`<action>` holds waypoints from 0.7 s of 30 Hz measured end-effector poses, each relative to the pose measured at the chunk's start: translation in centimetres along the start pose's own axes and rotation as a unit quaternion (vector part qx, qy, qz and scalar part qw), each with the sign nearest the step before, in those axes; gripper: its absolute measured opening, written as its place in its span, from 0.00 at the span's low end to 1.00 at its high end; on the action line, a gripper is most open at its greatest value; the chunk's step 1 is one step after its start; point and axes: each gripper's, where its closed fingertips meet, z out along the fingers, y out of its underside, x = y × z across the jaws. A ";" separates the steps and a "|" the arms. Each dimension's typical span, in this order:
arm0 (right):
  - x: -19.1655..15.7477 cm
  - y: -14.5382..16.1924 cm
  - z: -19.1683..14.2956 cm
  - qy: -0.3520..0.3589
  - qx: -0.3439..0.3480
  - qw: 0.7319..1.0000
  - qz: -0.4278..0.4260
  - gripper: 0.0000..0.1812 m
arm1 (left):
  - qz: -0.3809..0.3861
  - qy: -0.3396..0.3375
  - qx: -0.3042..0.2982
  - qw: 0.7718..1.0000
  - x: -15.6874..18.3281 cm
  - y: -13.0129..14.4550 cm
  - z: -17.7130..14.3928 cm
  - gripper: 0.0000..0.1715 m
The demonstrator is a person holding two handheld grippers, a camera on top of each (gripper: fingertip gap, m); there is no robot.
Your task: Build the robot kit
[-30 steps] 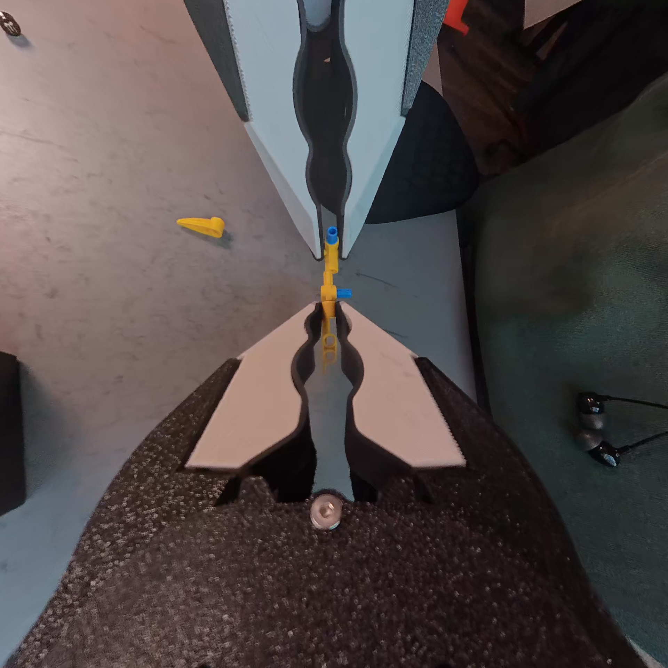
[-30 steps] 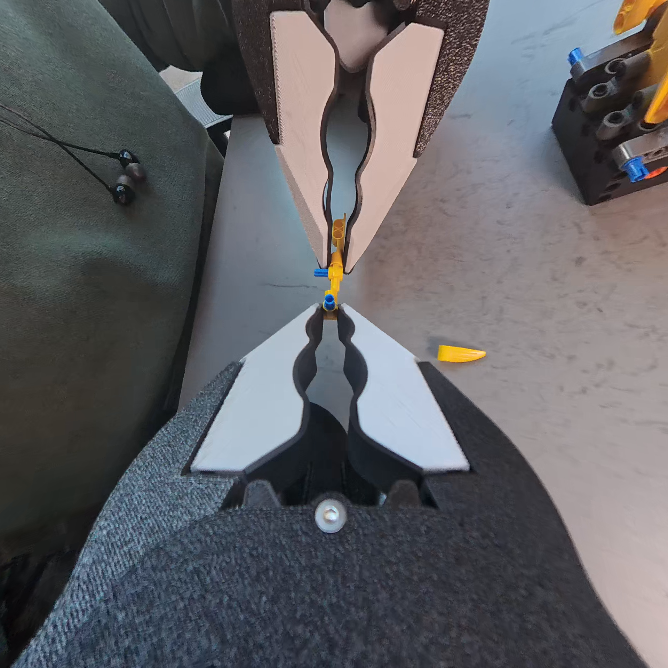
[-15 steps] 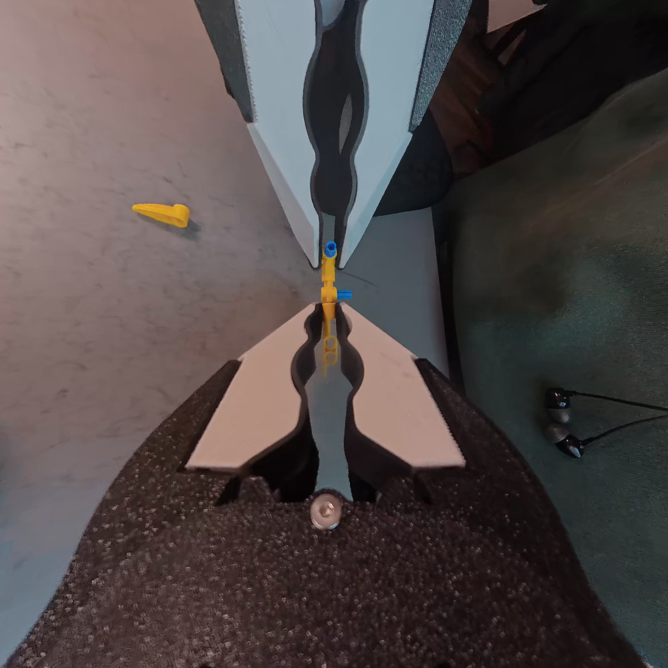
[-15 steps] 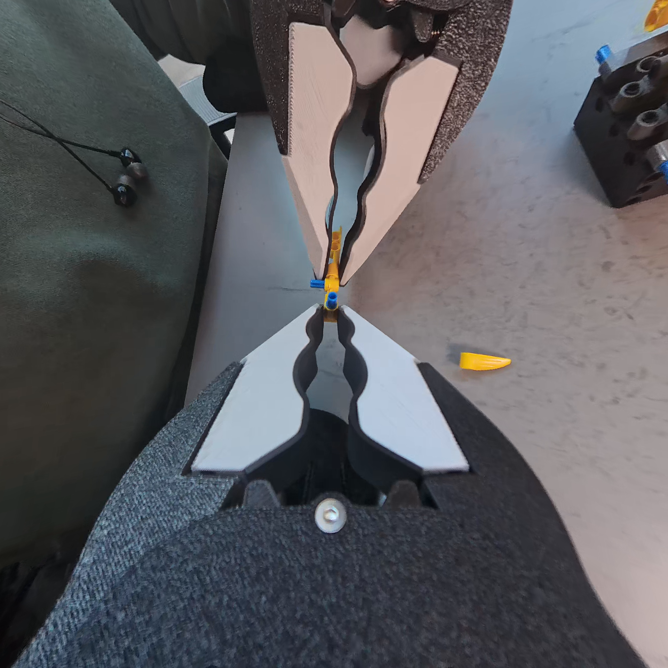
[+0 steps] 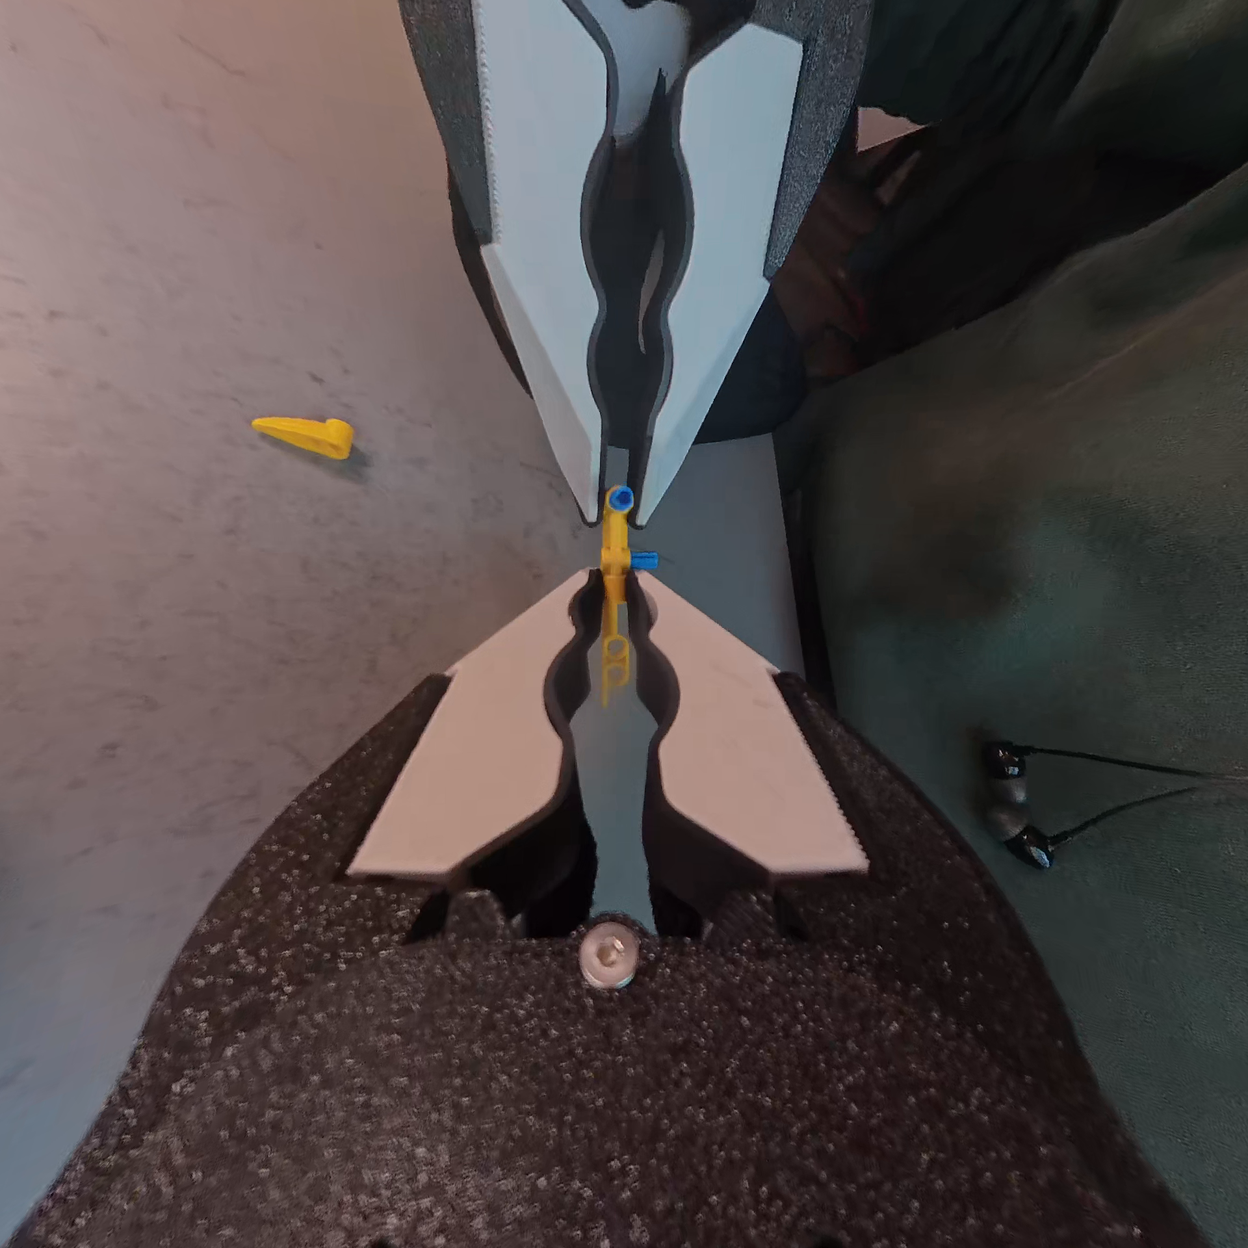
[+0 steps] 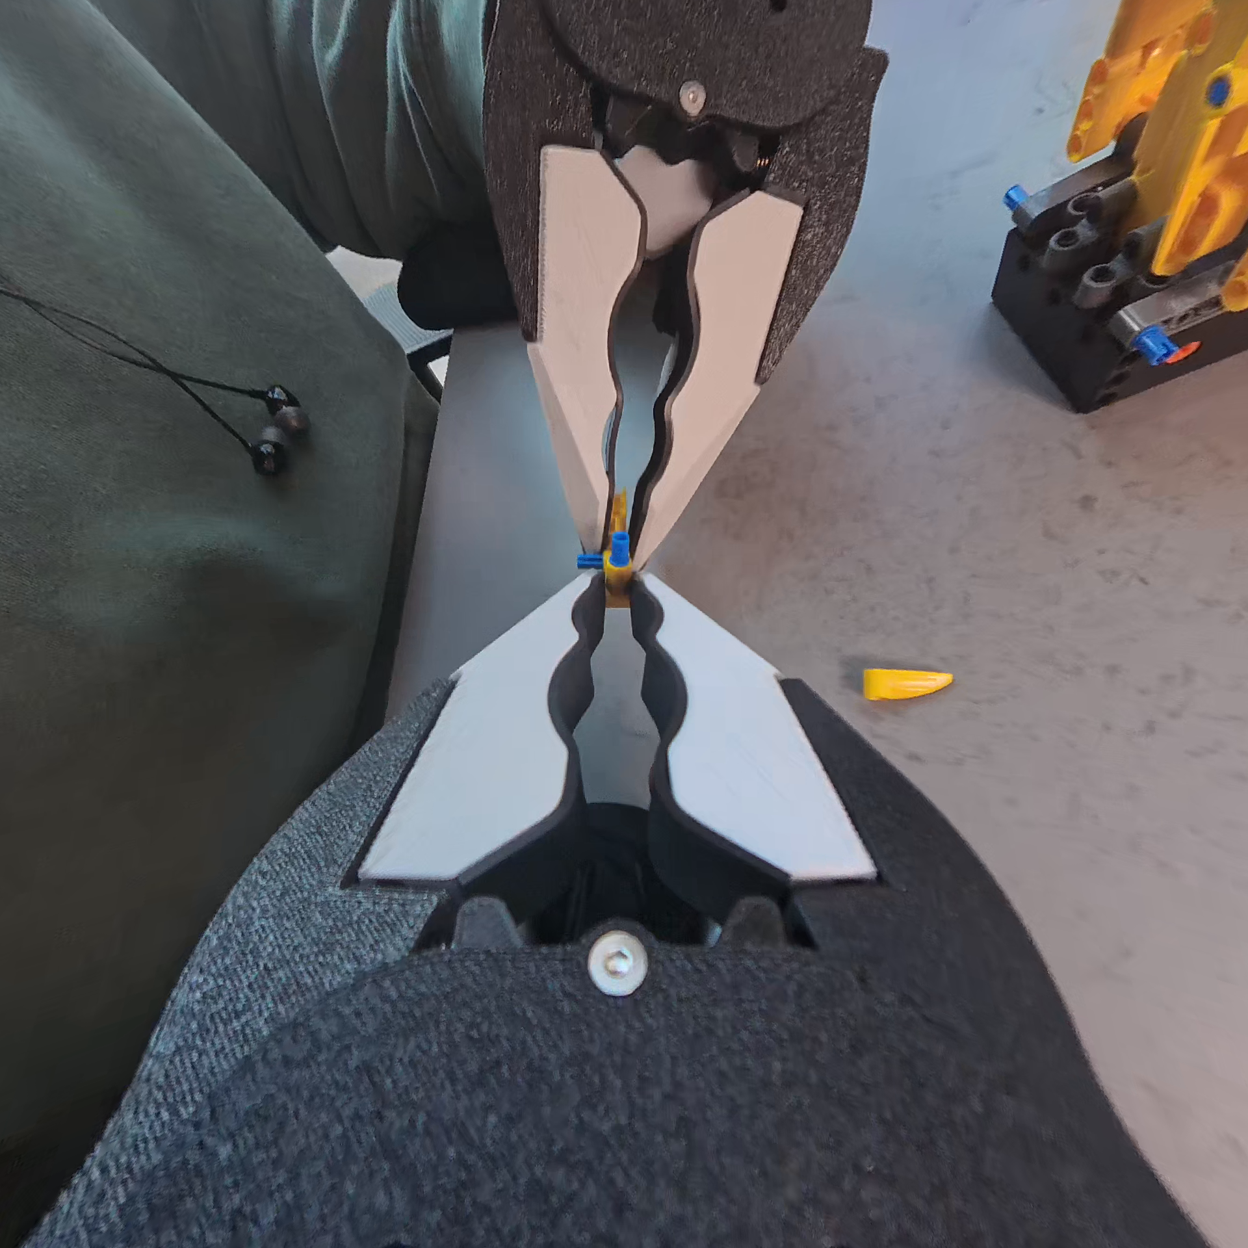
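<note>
Grippers tip-to-tip: left gripper [image 5: 613, 574] & right gripper [image 6: 613, 582] each clamped on yellow piece [image 5: 614, 548].

Tip to tip above the grey table [image 5: 169, 641], the left gripper [image 6: 616, 550] and right gripper [image 5: 611, 520] have drawn closer, shortening the exposed span of the small yellow piece [image 5: 614, 560] with blue pins; the right gripper has tilted, and the black-and-yellow brick assembly [image 6: 1141, 256] shows more fully at the right wrist view's edge
</note>
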 end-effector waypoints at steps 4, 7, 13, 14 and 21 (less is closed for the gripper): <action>-0.2 -1.1 -0.4 0.005 0.019 1.000 0.000 0.03 | 0.005 0.006 0.014 1.000 0.4 -0.6 0.5 0.03; 0.0 -1.7 -2.6 0.020 0.041 0.999 0.015 0.04 | -0.018 0.033 0.096 0.995 0.6 -2.8 -1.4 0.04; 1.1 -4.7 -5.4 0.043 0.163 0.985 0.022 0.12 | -0.066 0.066 0.182 0.979 -0.2 -4.9 -3.6 0.04; 1.3 -5.1 -5.7 0.043 0.180 0.982 0.025 0.12 | -0.080 0.080 0.207 0.972 -0.1 -5.3 -4.2 0.04; 2.4 -7.8 -4.5 0.085 0.232 0.969 -0.010 0.14 | -0.156 0.174 0.361 0.903 -0.6 -8.0 -8.8 0.03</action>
